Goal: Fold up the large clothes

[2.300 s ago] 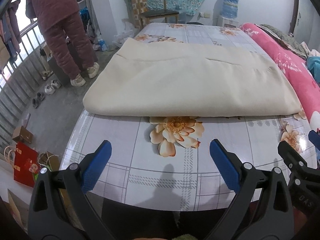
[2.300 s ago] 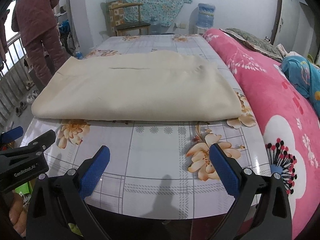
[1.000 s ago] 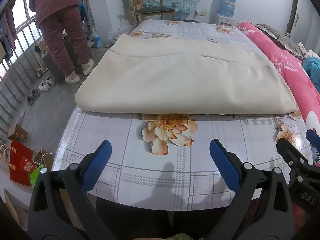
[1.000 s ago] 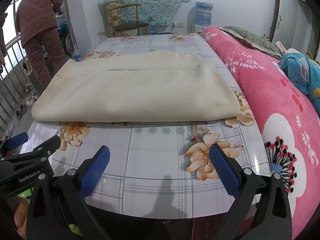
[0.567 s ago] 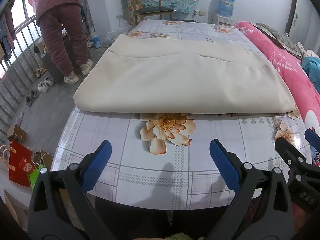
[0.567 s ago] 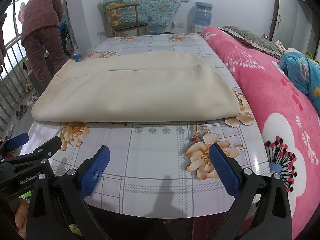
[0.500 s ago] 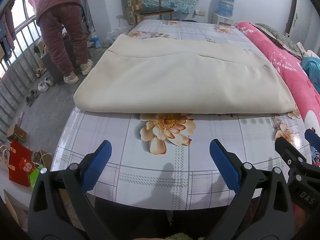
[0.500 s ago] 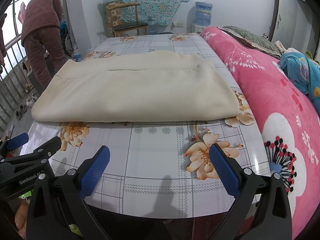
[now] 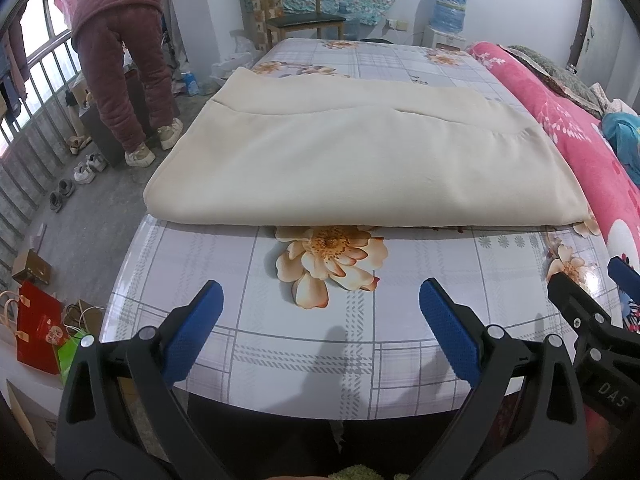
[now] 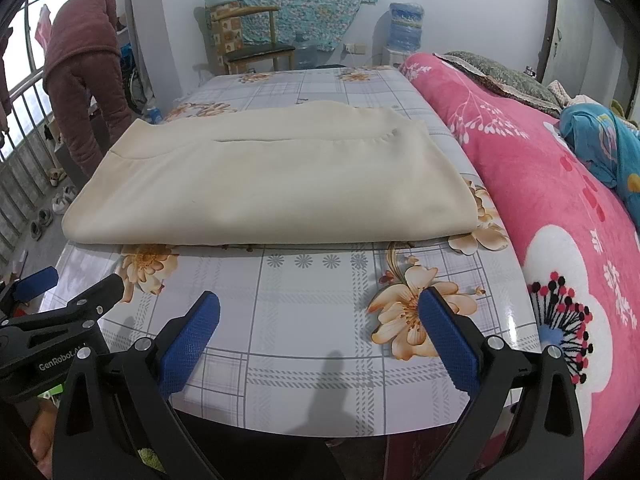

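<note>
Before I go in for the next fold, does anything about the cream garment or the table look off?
Nothing stands out. The cream garment lies flat and folded on the floral table, with its left corner slightly overhanging the table's edge. Both the left gripper and right gripper hang open, short of it.

A: What do the tools look like?
B: The black plastic left gripper (image 9: 320,320) has blue textured pads and silver screws.
A: And the other?
B: The matching black right gripper (image 10: 319,322); white "GenRobot" lettering marks the left one's side.
</note>
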Motion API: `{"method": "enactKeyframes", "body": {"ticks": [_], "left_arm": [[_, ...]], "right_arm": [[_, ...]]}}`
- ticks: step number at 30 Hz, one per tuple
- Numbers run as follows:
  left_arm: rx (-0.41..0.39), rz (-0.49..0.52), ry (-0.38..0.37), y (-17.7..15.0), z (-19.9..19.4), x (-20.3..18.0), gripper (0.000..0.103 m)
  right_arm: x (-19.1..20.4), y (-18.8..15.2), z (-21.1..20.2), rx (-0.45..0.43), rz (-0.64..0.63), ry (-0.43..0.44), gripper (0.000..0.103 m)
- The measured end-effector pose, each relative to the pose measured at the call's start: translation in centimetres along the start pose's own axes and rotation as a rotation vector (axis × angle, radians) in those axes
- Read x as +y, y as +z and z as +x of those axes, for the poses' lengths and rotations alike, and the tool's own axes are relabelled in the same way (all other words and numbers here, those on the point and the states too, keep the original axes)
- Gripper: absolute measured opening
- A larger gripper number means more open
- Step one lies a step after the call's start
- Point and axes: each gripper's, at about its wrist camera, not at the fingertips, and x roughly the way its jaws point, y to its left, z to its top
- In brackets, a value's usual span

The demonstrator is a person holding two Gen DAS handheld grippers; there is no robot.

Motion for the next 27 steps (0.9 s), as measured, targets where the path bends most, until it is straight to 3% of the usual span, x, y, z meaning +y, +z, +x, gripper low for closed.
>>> {"method": "enactKeyframes", "body": {"ticks": [27], "left_arm": [[0.0,-0.001,-0.002,0.03,-0.08,-0.16,0.095]], "right_arm": [[-0.01,0.01,-0.22,-0.002,0.001,-0.006,0.097]]}}
